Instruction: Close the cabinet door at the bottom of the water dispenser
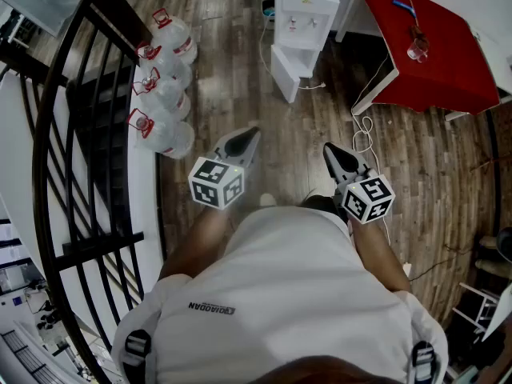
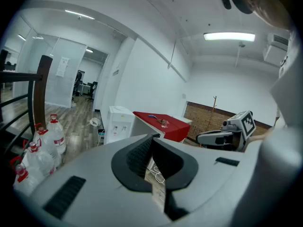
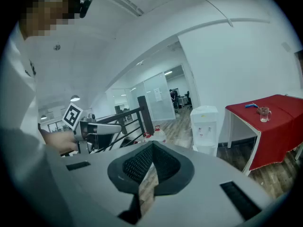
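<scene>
Nearest the head camera, a white shirt [image 1: 296, 294] is seen filling the lower frame, with both forearms stretched forward above a brown wooden plank floor [image 1: 232, 62]. The left gripper [image 1: 250, 134] and the right gripper [image 1: 330, 150] are held side by side in the air, well apart from everything ahead. In the left gripper view the fingers of the left gripper [image 2: 154, 137] are seen brought together at their tips with nothing between them; the same is shown for the right gripper [image 3: 151, 145] in its own view.

A white water dispenser [image 1: 308, 6] is placed far ahead beside a red-topped table [image 1: 436, 62], on which a clear glass cup [image 1: 416, 50] is set. At the dispenser's base a white panel, taken to be the cabinet door [image 1: 284, 72], is seen swung out from the body. Several clear plastic water bottles with red caps [image 1: 164, 82] are gathered to the left, beside a black metal railing [image 1: 56, 174].
</scene>
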The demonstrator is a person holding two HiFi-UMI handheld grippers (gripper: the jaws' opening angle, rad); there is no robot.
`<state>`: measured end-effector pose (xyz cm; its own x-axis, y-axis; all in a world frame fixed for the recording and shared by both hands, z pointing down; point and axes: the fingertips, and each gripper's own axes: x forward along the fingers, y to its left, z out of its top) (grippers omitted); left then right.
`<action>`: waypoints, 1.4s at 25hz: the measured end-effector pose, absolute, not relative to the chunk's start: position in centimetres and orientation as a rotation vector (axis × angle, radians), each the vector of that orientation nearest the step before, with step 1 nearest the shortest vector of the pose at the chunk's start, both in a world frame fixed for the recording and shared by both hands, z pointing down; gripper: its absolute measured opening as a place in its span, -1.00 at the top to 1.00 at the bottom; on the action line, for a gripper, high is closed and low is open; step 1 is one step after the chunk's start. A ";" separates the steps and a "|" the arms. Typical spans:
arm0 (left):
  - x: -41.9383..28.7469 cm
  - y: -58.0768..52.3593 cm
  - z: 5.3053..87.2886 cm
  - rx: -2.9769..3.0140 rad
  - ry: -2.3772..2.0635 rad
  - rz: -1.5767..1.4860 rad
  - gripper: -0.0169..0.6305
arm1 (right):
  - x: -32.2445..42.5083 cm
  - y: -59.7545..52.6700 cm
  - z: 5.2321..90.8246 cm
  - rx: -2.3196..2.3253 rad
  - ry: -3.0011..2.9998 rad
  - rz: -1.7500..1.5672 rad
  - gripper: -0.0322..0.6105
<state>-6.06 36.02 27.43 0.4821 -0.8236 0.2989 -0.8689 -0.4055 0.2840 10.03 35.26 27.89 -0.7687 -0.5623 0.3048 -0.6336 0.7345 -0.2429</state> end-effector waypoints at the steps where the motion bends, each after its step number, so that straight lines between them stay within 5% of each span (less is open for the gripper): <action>1: -6.1 36.0 27.4 2.334 -1.412 0.159 0.96 | 10.0 35.2 27.9 0.950 -2.726 0.495 0.83; 25: -0.9 33.4 28.1 2.323 -1.402 0.215 0.96 | 14.8 31.8 28.4 0.963 -2.725 0.559 0.83; 35: 6.4 29.2 28.5 2.274 -1.421 0.208 0.96 | 21.4 27.5 29.2 0.868 -2.737 0.575 0.83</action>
